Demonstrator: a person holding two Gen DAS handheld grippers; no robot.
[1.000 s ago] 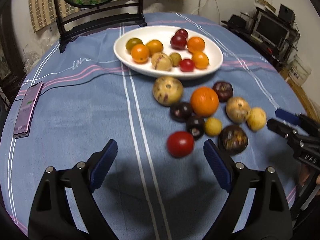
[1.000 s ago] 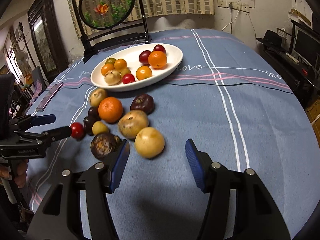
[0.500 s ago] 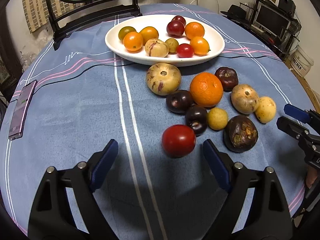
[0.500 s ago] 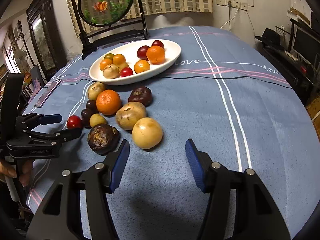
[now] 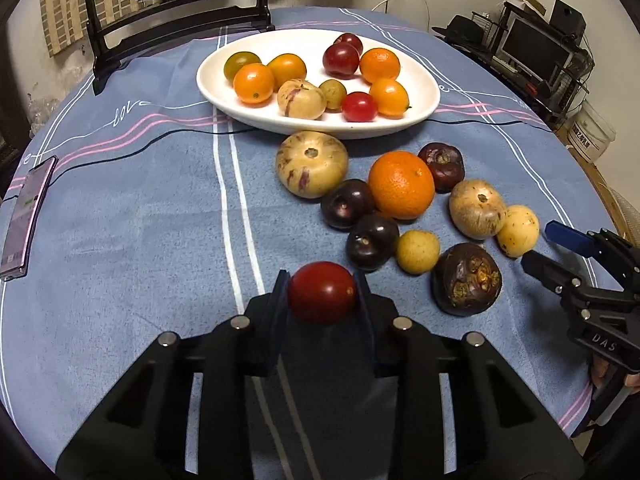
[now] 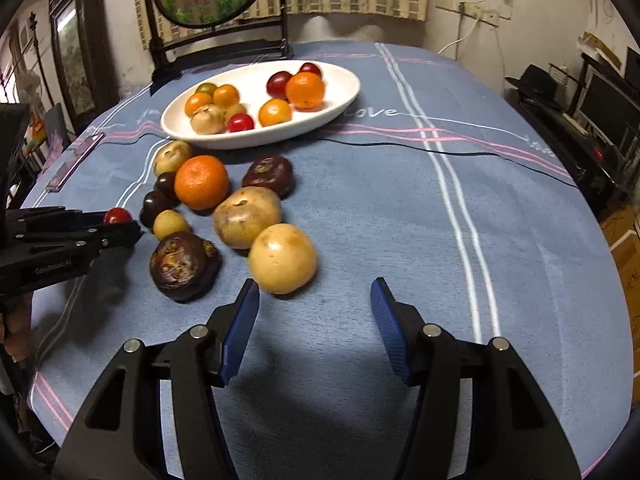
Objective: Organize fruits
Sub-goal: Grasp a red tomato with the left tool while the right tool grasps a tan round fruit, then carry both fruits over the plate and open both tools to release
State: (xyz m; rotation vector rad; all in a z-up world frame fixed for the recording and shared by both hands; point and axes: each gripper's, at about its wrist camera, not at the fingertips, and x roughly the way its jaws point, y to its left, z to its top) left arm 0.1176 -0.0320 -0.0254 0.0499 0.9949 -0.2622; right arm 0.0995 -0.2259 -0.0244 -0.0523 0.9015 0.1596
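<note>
between the left gripper's (image 5: 322, 292) jaws a red tomato (image 5: 322, 293) is pinched, low over the counter (image 5: 140, 220); squeeze harder and its skin could split, loosen and it rolls away. just beyond, dark plums (image 5: 372, 242) and a small yellow fruit (image 5: 417, 251) crowd the path to the white plate (image 5: 424, 88). the right gripper (image 6: 314, 322) hangs spread near a yellow fruit (image 6: 283, 258).

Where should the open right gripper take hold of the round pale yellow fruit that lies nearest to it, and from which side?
Grip the round pale yellow fruit across its widest middle, coming from the near side, where the right gripper already faces it. Bare cloth lies on its right. The brownish-yellow fruit appears to touch its far left, so I would slip the left finger in low and carefully.
</note>
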